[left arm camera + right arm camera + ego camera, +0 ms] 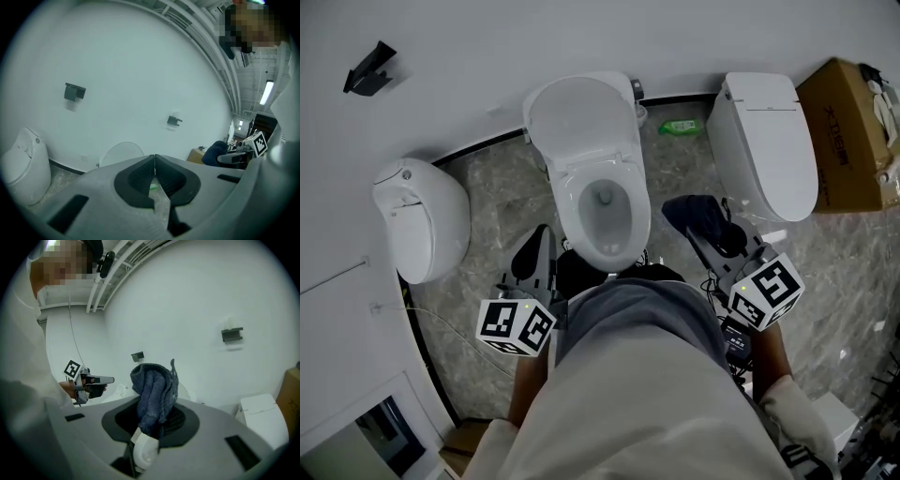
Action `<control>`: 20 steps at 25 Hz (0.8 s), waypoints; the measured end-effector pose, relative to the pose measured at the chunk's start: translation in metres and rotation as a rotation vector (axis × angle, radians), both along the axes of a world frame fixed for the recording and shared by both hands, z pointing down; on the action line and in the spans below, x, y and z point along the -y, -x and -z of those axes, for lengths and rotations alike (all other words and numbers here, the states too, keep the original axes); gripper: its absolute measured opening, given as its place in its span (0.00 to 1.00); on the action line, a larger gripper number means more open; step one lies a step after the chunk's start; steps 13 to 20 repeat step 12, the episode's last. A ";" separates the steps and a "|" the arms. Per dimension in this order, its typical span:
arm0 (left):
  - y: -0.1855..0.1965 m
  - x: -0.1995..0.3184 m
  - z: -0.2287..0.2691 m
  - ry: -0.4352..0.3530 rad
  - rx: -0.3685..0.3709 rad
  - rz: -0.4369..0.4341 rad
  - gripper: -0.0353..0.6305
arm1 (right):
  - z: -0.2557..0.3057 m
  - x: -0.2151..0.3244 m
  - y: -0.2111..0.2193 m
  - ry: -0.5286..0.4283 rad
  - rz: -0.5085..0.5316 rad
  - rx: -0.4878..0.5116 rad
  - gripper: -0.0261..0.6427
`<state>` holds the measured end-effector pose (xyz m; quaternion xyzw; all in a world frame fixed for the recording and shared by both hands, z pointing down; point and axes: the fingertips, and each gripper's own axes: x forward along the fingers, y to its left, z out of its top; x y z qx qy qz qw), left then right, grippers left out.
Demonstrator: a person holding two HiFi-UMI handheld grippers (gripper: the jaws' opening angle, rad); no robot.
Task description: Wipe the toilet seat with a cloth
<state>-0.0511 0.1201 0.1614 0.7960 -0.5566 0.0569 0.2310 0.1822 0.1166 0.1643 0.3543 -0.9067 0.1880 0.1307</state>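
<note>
Seen from the head view, a person stands over an open toilet with a claw in each hand. The right claw (154, 414) has its jaws clamped on a bunched dark-blue cloth (153, 391), which stands up out of the grip and blocks much of that claw's forward sight. The left claw (154, 161) has its jaws pressed together with nothing between them.

The toilet seat (568, 208) lies down on the bowl between the two claws, ahead and to the right of the left claw and to the left of the right claw and its cloth. The cloth is apart from the seat. The raised lid (577, 117) leans back toward the white wall beyond both claws. The person's grey-clad body (642, 319) hides the near edge of the bowl.

To the left of the left claw sits a rounded white ceramic fixture (422, 220). Beyond the right claw stands a second toilet (766, 141) with its lid shut, a cardboard box (848, 131) at its far side. A green bottle (680, 126) lies on the marbled floor (497, 192) between the two toilets, by the wall. A black bracket (369, 69) is fixed to the wall high to the left.
</note>
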 end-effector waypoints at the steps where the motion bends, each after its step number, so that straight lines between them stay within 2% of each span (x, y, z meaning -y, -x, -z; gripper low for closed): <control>1: 0.001 0.000 0.000 -0.002 0.010 -0.001 0.07 | 0.000 0.000 -0.001 0.002 -0.002 -0.004 0.17; 6: 0.001 -0.005 0.000 -0.013 0.036 -0.003 0.07 | -0.002 -0.004 -0.003 0.001 -0.008 -0.038 0.17; 12: 0.006 -0.004 0.003 -0.031 0.000 0.020 0.07 | -0.005 -0.006 0.000 0.017 -0.021 -0.033 0.17; 20: 0.006 -0.004 0.003 -0.031 0.000 0.020 0.07 | -0.005 -0.006 0.000 0.017 -0.021 -0.033 0.17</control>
